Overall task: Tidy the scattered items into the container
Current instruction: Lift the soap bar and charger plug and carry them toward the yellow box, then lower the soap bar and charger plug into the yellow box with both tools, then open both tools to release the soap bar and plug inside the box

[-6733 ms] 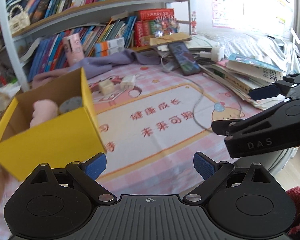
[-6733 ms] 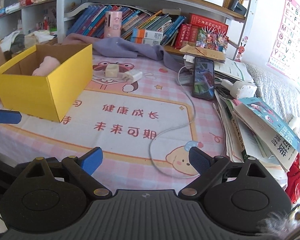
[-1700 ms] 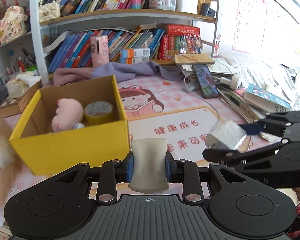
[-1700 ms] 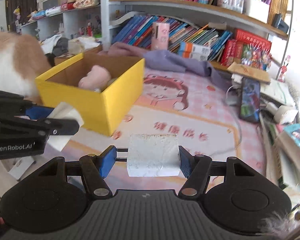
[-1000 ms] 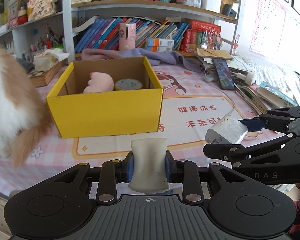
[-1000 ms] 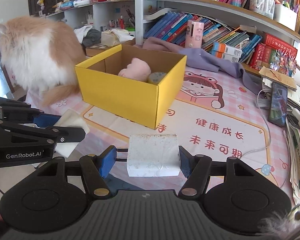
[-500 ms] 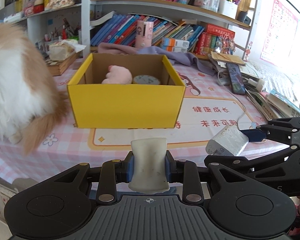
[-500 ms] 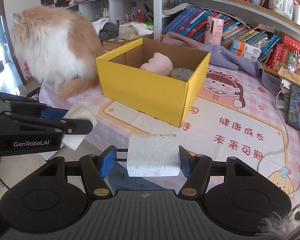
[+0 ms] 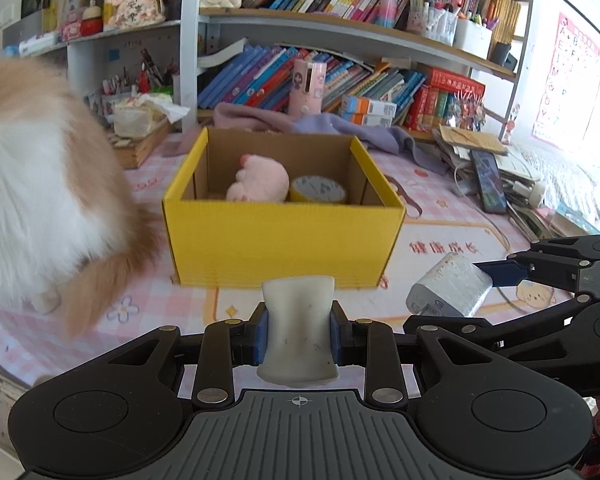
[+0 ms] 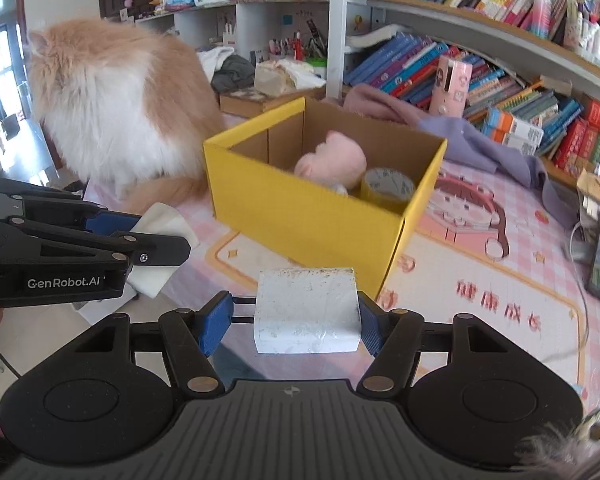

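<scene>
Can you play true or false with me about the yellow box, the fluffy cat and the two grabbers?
1. The yellow box already has a pink plush toy and a roll of tape inside. True.
2. The left gripper is empty. False: its jaws are shut on a small white block.
3. The right gripper holds a white charger. True.
4. The cat sits inside the box. False: it sits on the table beside the box.
5. The box has a lid on. False: its top is open.
</scene>
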Available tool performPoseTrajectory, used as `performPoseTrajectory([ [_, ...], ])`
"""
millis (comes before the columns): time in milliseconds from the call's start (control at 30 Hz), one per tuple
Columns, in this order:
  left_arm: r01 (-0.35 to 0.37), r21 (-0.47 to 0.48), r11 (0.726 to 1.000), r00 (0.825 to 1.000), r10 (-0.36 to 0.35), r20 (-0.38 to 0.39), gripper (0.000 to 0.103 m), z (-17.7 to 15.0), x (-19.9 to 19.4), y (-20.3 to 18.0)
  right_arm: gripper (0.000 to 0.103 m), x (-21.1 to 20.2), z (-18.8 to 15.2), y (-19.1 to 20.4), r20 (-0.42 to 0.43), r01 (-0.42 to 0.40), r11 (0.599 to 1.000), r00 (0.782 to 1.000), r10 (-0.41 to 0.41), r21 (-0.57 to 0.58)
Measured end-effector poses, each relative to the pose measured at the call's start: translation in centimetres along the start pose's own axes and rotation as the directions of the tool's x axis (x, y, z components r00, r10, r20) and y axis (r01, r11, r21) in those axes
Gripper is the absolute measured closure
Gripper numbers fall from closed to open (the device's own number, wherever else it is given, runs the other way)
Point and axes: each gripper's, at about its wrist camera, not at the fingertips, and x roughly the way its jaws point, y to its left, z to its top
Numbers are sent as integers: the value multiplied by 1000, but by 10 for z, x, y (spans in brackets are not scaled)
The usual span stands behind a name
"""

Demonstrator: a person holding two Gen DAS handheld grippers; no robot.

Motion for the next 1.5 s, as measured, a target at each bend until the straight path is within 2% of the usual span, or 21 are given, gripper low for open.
performPoseTrajectory([
  [367, -24, 38, 999, 997, 22, 70, 75, 61, 35, 14, 40, 28, 61, -28, 133, 9, 999, 991, -5, -32],
  [533, -38, 66, 997, 997, 34, 67, 75, 89, 67, 19, 40, 55, 84, -48, 133, 23, 998, 991, -15, -54],
  [700, -28, 98, 995, 1000, 26, 16, 75, 109, 105, 21, 40, 87, 102, -68, 110, 29, 995, 994, -18, -98],
  [867, 3, 134, 991, 996, 9, -84, 75, 122, 147, 25, 40, 128, 120, -85, 49, 31, 979, 999, -22, -199],
  [1067, 47, 200, 979, 974, -1, -225, 75, 129, 194, 31, 40, 185, 138, -98, -91, -27, 905, 996, -13, -424],
  [1300, 96, 180, 979, 926, -21, -376, 75, 130, 238, 42, 40, 234, 143, -100, -269, -149, 797, 963, -18, -586],
  [1433, 117, 176, 977, 911, -35, -411, 73, 129, 247, 41, 40, 247, 141, -100, -336, -204, 770, 942, -14, -604],
  [1500, 117, 166, 979, 909, -38, -414, 71, 130, 248, 42, 40, 250, 141, -100, -348, -215, 766, 937, -12, -605],
])
